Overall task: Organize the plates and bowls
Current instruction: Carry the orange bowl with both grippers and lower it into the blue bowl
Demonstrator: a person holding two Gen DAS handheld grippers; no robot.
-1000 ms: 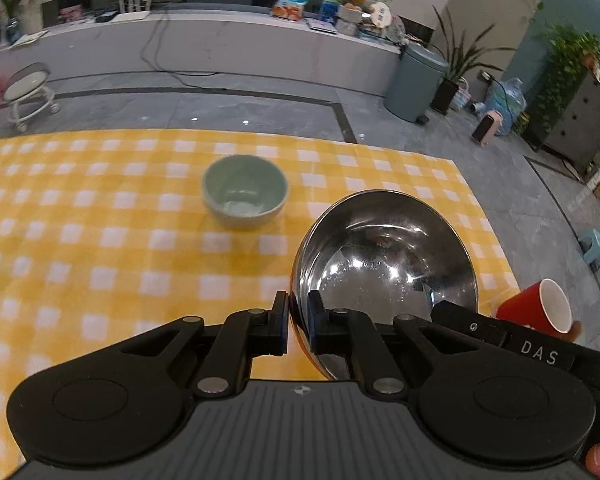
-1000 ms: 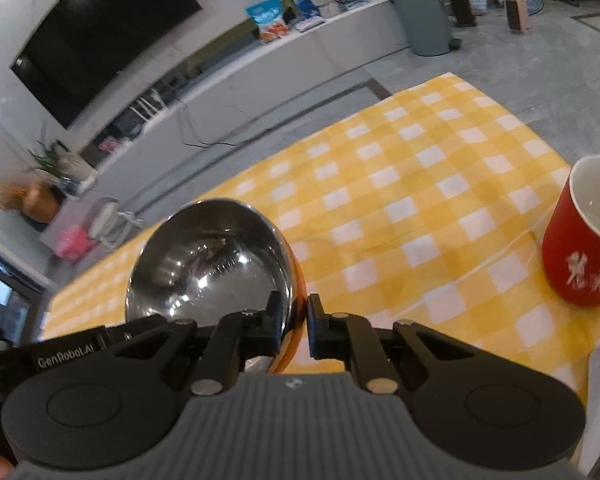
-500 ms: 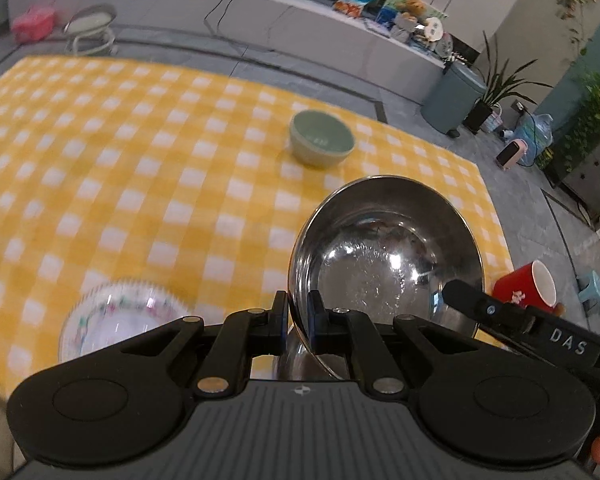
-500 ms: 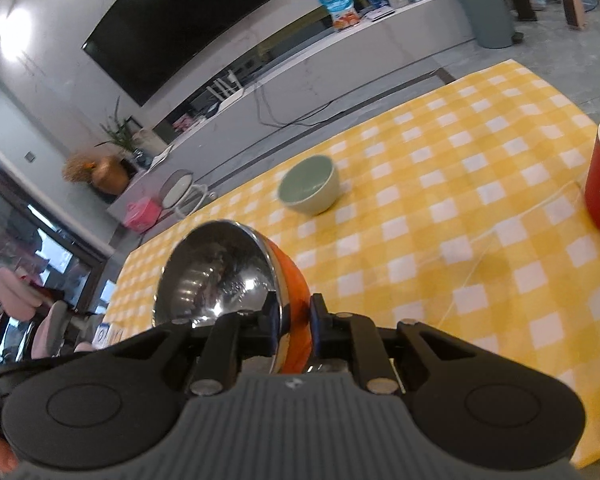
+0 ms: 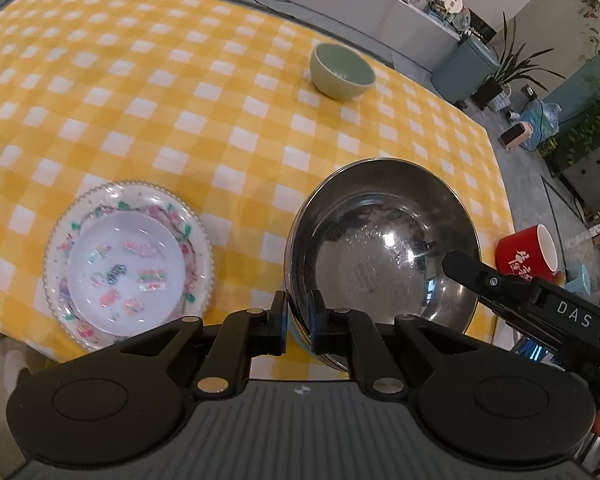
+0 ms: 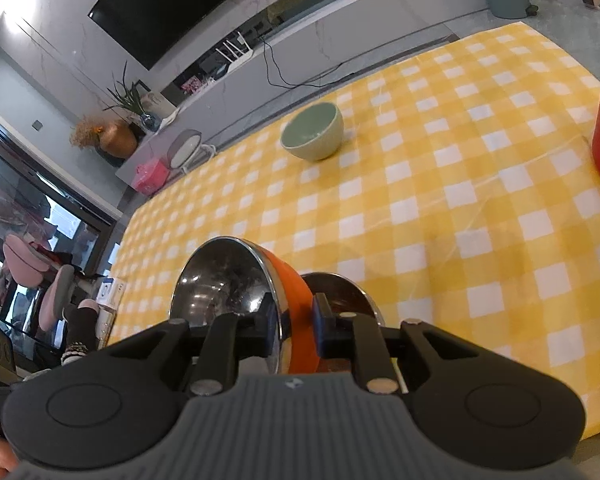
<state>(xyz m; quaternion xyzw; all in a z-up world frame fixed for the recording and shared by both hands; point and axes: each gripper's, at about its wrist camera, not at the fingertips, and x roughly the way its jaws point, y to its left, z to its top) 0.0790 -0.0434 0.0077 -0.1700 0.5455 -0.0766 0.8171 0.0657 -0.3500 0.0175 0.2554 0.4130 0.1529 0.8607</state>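
- Both your grippers, left (image 5: 298, 317) and right (image 6: 296, 326), clamp the steel, orange-sided bowl's (image 5: 382, 256) rim.
- You've lifted it; another steel bowl (image 6: 342, 292) now shows beneath.
- Floral glass plate (image 5: 128, 258) has appeared at nine o'clock, a stacking candidate.

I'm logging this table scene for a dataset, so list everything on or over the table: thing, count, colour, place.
steel bowl: one, shiny inside, orange outside, held tilted above the table's near edge
second metal bowl: one, silvery, on the cloth behind the held bowl
green bowl: one, pale green, upright at the far side
plate: one, clear with floral print, near left edge
mug: one, red, white inside, right edge
tablecloth: one, yellow-white check, covering the table
left hand-held gripper: black, clamped on the steel bowl's rim
right hand-held gripper: black, clamped on the opposite rim
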